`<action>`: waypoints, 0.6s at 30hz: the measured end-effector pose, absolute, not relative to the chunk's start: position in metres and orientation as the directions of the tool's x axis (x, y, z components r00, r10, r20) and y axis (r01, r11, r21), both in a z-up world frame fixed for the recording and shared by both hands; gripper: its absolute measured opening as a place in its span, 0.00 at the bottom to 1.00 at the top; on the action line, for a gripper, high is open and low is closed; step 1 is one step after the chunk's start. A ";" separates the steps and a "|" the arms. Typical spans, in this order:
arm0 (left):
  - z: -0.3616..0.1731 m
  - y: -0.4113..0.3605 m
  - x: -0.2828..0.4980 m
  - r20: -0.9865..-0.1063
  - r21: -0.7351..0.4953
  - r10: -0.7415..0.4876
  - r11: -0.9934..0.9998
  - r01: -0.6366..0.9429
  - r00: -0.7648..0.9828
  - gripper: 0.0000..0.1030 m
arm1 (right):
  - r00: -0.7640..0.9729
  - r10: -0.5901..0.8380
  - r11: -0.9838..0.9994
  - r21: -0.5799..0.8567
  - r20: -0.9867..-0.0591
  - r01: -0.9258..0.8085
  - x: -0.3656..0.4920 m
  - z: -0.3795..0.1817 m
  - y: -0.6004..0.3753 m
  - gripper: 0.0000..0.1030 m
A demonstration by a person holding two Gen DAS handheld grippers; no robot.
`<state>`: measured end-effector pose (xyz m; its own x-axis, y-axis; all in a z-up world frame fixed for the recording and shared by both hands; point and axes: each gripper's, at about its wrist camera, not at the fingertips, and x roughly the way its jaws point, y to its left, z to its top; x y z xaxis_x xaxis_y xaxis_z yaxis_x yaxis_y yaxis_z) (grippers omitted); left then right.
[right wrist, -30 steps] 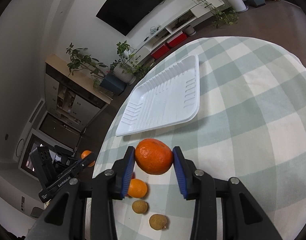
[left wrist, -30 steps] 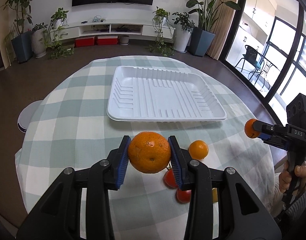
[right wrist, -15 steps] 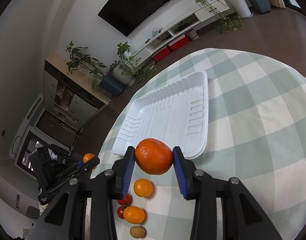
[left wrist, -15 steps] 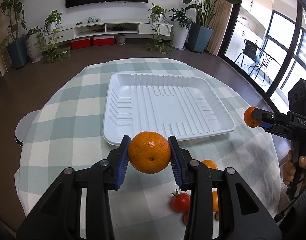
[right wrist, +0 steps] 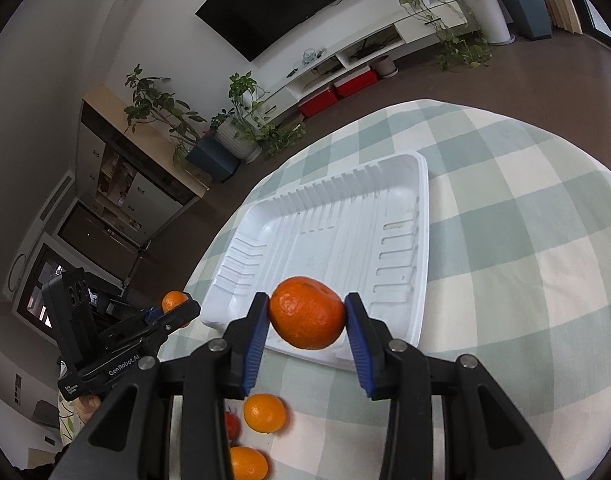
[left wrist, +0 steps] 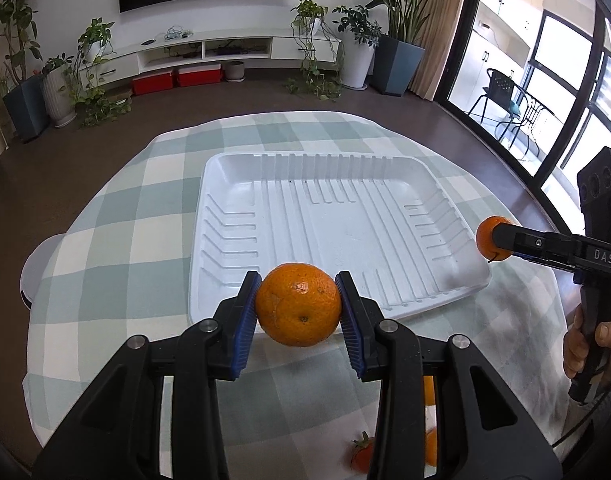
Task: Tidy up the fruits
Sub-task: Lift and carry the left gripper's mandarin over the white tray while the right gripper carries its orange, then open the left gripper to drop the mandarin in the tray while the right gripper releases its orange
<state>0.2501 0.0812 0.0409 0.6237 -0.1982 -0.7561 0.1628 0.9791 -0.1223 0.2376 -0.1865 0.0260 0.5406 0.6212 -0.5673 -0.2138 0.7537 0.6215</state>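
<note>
Left tongs (left wrist: 298,310) pinching an orange (left wrist: 298,304), hovering over the near edge of a white tray (left wrist: 333,220) mid-worktop (left wrist: 105,248). Right tongs (right wrist: 307,318) pinching a tangerine (right wrist: 307,312) above the tray's near corner. Lying by the worktop's near edge: loose oranges (right wrist: 264,413) and a tomato (right wrist: 232,424).
</note>
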 end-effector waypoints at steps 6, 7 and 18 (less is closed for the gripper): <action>0.028 0.079 0.267 -0.771 -0.112 -0.191 0.980 0.166 0.607 0.34 | 0.525 0.600 0.781 0.585 -0.604 -0.220 0.247 0.017 -0.177 0.40; 0.025 0.080 0.269 -0.774 -0.114 -0.191 0.980 0.163 0.604 0.34 | 0.523 0.594 0.787 0.576 -0.611 -0.221 0.248 0.015 -0.176 0.40; 0.005 0.085 0.291 -0.789 -0.121 -0.176 0.984 0.132 0.589 0.35 | 0.516 0.544 0.832 0.504 -0.662 -0.230 0.255 0.004 -0.164 0.42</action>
<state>0.2908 0.0854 0.0052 0.5890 -0.1761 -0.7887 0.1316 0.9838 -0.1214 0.2545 -0.1642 0.0038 0.5157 0.5439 -0.6620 -0.2301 0.8322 0.5045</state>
